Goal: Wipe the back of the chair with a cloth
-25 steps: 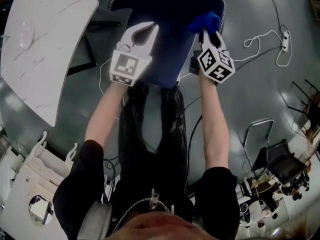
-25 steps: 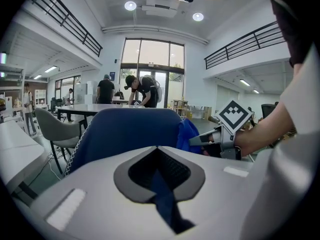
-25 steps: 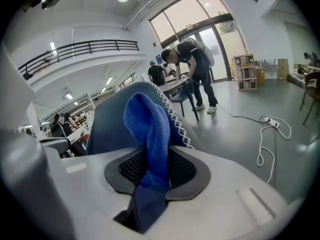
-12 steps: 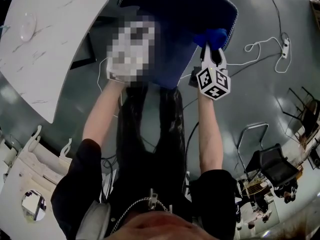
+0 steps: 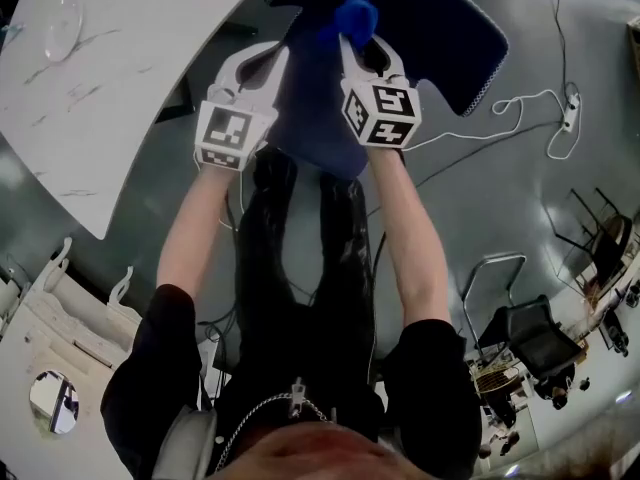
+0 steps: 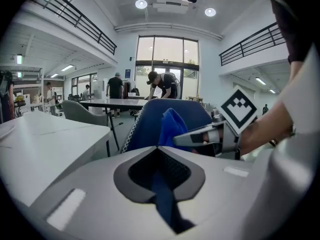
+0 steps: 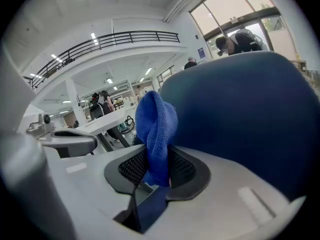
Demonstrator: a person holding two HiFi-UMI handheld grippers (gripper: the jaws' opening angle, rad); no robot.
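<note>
The chair's dark blue back [image 5: 440, 28] fills the top of the head view. A bright blue cloth [image 5: 352, 18] sticks up from my right gripper [image 5: 352, 42], which is shut on it and held against the chair back's upper left part. The right gripper view shows the cloth [image 7: 156, 129] bunched between the jaws, the chair back [image 7: 240, 114] right behind it. My left gripper [image 5: 275, 56] is just left of the right one, over the chair's edge, shut with nothing in it. The left gripper view has the cloth [image 6: 172, 126] and chair back [image 6: 187, 109] ahead.
A white marble-look table [image 5: 100, 88] with a clear glass dish [image 5: 60, 13] stands to the left. White cables [image 5: 520, 103] trail on the grey floor at right. A black chair [image 5: 540, 333] stands at the lower right. People are at tables far behind.
My right gripper has carried the cloth leftward along the chair back, from its right part to beside the left gripper. The left gripper has stayed in place.
</note>
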